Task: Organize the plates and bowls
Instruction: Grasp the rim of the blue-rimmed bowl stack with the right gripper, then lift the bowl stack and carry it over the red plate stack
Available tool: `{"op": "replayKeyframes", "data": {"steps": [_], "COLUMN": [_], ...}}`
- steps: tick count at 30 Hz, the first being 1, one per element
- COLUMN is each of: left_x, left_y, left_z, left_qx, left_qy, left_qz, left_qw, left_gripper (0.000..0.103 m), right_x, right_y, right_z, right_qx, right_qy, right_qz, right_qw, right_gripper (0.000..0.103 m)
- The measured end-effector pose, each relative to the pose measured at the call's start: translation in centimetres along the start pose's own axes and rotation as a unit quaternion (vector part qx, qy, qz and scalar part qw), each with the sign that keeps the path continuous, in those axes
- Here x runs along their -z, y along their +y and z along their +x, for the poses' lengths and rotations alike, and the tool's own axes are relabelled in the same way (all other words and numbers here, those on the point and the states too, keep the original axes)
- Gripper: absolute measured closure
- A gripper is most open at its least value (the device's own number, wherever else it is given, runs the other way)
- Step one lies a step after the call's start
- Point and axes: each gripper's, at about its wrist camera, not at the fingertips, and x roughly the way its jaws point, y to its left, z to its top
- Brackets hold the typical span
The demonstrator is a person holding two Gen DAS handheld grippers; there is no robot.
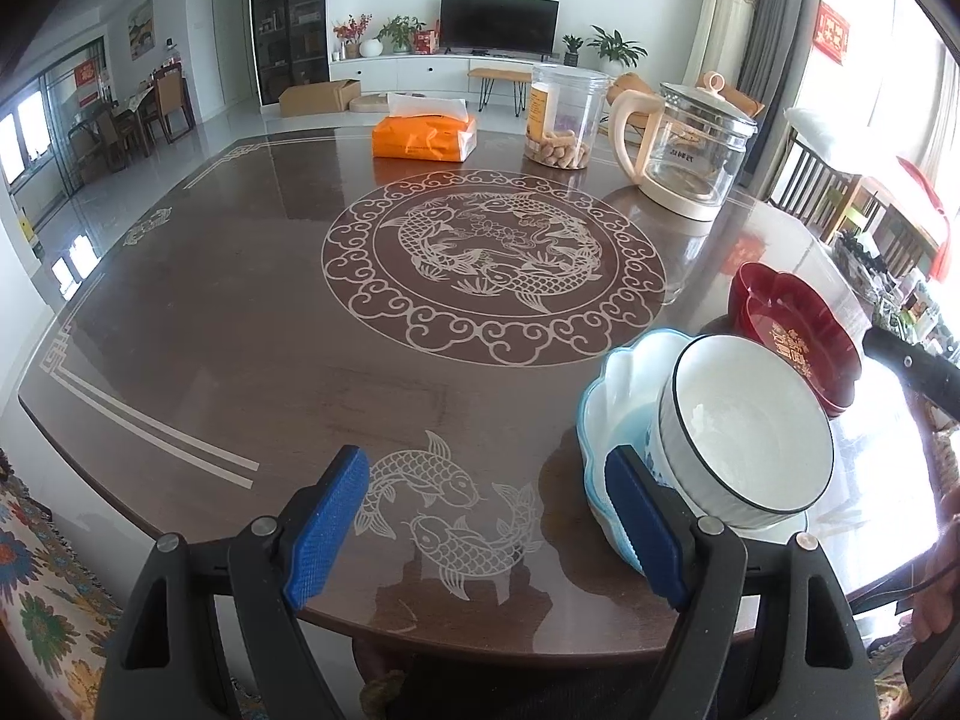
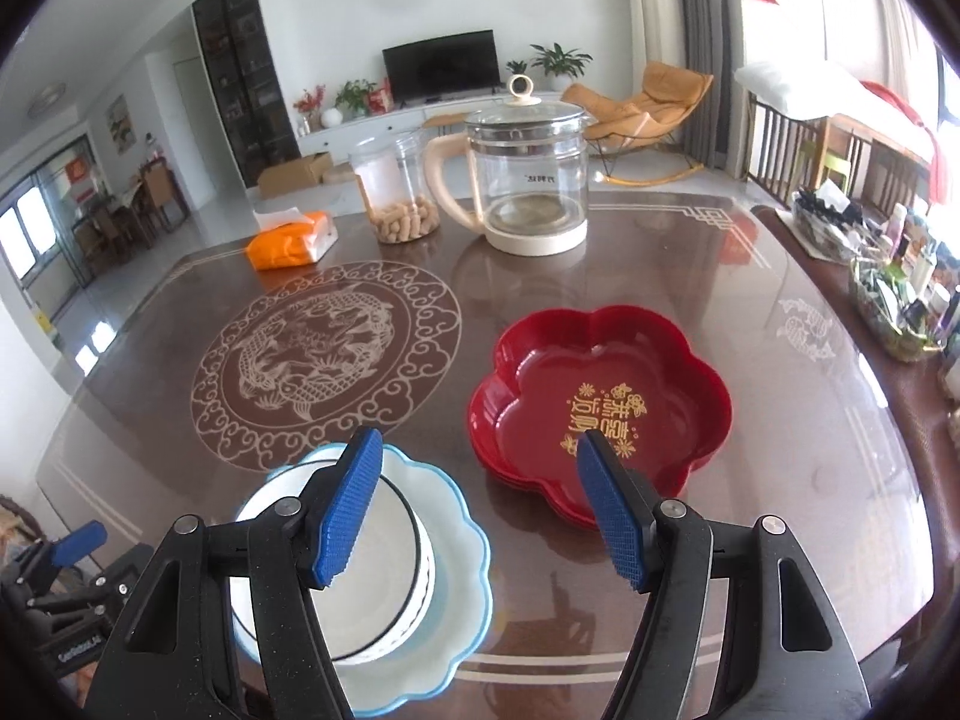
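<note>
Closest to me, my left tongs (image 1: pixel 486 531) are spread wide with nothing between the blue pads, hanging over the near edge of the worktop (image 1: pixel 240 330); my right tongs (image 2: pixel 480 510) are just as wide apart and also hold nothing. Right below and to the left of the right tongs sits the white bowl (image 2: pixel 372 600) with its dark rim line, nested inside the pale blue scalloped plate (image 2: pixel 462 588) — in the left view that bowl (image 1: pixel 750 426) leans a little in the blue plate (image 1: pixel 606 396), which lies just beside my right-hand pad. Just beyond, close to the blue plate but apart from it as far as I can tell, lies the red flower-shaped plate (image 2: pixel 600 396), which looks like a stack of several. My judgement is that the step in hand is joining the two groups: I would close on the blue plate's rim rather than the bowl, keep it level so the bowl doesn't slide, and set it squarely in the red plate. The red plate carries gold Chinese characters I can't read reliably. Farther back stand the glass kettle (image 2: pixel 528 180) with faint mirrored lettering, the clear jar of peanuts (image 2: pixel 399 192) and the orange tissue pack (image 2: pixel 294 246).
</note>
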Motion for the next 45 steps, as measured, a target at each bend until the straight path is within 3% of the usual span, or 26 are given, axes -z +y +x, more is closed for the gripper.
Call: {"op": "replayKeyframes", "data": {"steps": [8,16,23,28,33,35,37,41,45], "left_x": [0.1,0.3,2.0,2.6,2.2,2.2,2.2,2.0,1.9], "left_y": [-0.4,-0.2,2.5,1.5,-0.8,-1.3,-1.6,-2.2,-2.7], "left_z": [0.2,0.7,1.7,2.5,4.0,4.7,5.4,6.3,7.1], "left_qx": [-0.006,-0.008,0.077,0.123,0.125,0.126,0.133,0.143,0.149], "left_qy": [0.001,0.013,0.036,0.048,0.058,0.064,0.071,0.072,0.069], "left_qz": [0.010,0.013,-0.026,-0.023,-0.001,0.003,0.001,-0.004,-0.004], "left_qw": [0.9999,0.9998,0.9960,0.9911,0.9904,0.9899,0.9885,0.9870,0.9865], "left_gripper": [0.022,0.022,0.023,0.025,0.045,0.055,0.061,0.076,0.085], "right_x": [3.4,6.0,8.4,9.0,8.2,7.8,7.6,7.5,7.1], "right_y": [-3.0,-3.2,-3.0,-2.1,-2.1,-1.9,-1.6,-1.5,-1.3], "right_z": [-0.8,-0.5,-1.8,-1.6,0.2,1.2,2.6,4.8,6.5], "right_qx": [-0.001,-0.014,-0.026,-0.037,-0.064,-0.066,-0.066,-0.075,-0.084], "right_qy": [0.027,0.042,0.017,0.008,0.014,0.022,0.038,0.058,0.064], "right_qz": [0.037,0.041,0.023,-0.019,-0.005,-0.011,-0.018,-0.018,-0.013], "right_qw": [0.999,0.998,0.999,0.999,0.998,0.998,0.997,0.995,0.994], "right_gripper": [0.032,0.032,0.032,0.032,0.034,0.041,0.058,0.066,0.082]}}
